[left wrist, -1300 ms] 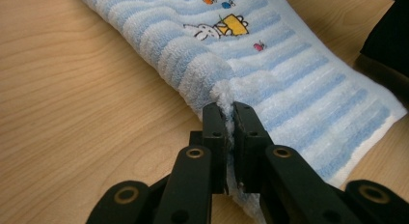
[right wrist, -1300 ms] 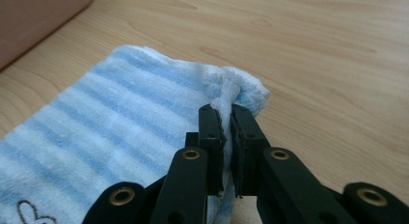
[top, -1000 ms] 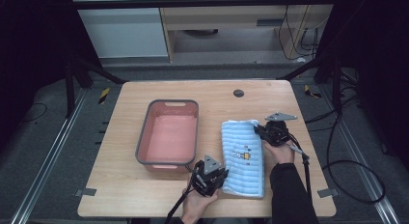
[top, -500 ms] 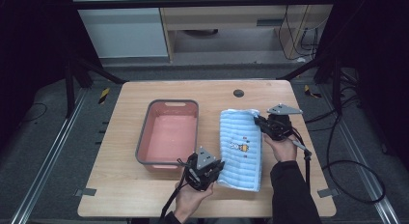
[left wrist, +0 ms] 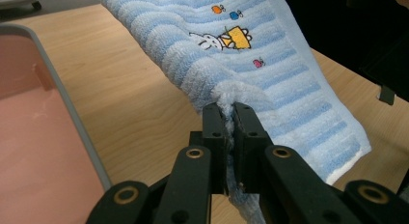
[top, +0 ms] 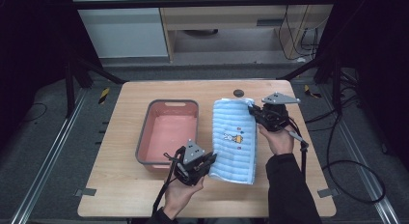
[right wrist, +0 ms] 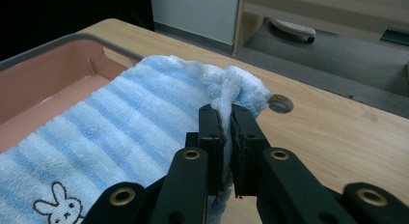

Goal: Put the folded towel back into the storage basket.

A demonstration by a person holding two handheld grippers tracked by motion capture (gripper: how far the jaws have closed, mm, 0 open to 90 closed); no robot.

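Light-blue striped terry towel (top: 235, 137) with a small embroidered rabbit, folded long, hangs between my two grippers over the wooden table (top: 120, 113), just right of the pink plastic basin (top: 166, 132). Its far-side edge sags onto the tabletop

I judge it soft, light, limp: it drapes, holds no shape, will not slip from rubber pads but may unfold if one corner lets go

Left gripper (left wrist: 229, 119): jaws clamped together on the near corner, pile bunched between them. Right gripper (right wrist: 226, 119): jaws clamped on the far corner, beside the round table grommet (right wrist: 280, 103)

Best hold, I reckon: the corners through all layers, as now, kept level
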